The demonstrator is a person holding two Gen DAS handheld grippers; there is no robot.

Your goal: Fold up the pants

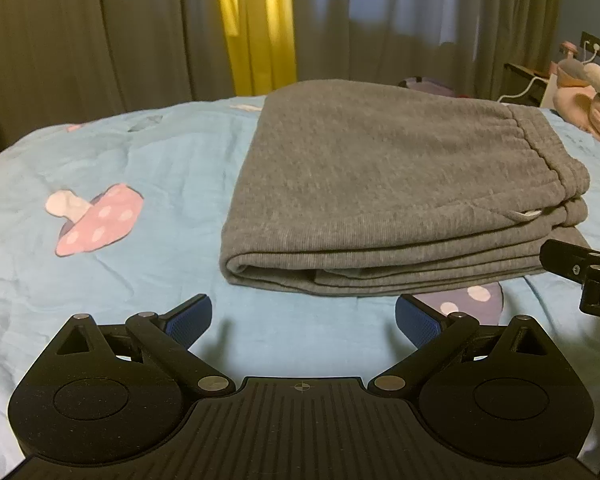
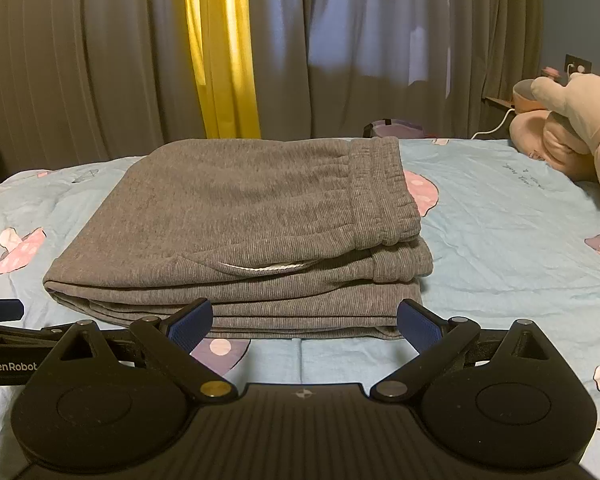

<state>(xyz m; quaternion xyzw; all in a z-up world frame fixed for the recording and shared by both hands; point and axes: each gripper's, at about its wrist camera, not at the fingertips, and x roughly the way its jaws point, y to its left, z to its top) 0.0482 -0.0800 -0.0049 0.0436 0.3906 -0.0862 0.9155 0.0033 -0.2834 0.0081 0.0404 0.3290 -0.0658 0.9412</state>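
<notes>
While both grippers gape, pants [image 2: 236,236] folded, bedsheet [image 1: 112,152] bare around edges.

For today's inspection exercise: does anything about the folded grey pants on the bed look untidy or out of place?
Little stands out. The folded grey ribbed pants lie flat on the light-blue mushroom-print bedsheet. Only a white pocket lining peeks out along the near edge.

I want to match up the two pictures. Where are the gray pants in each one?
Left wrist view: the folded gray pants lie right of center on the blue bedspread, waistband to the right.
Right wrist view: the pants sit in the center, just past the open right gripper.
Shared landmark: the yellow curtain behind the bed.
</notes>
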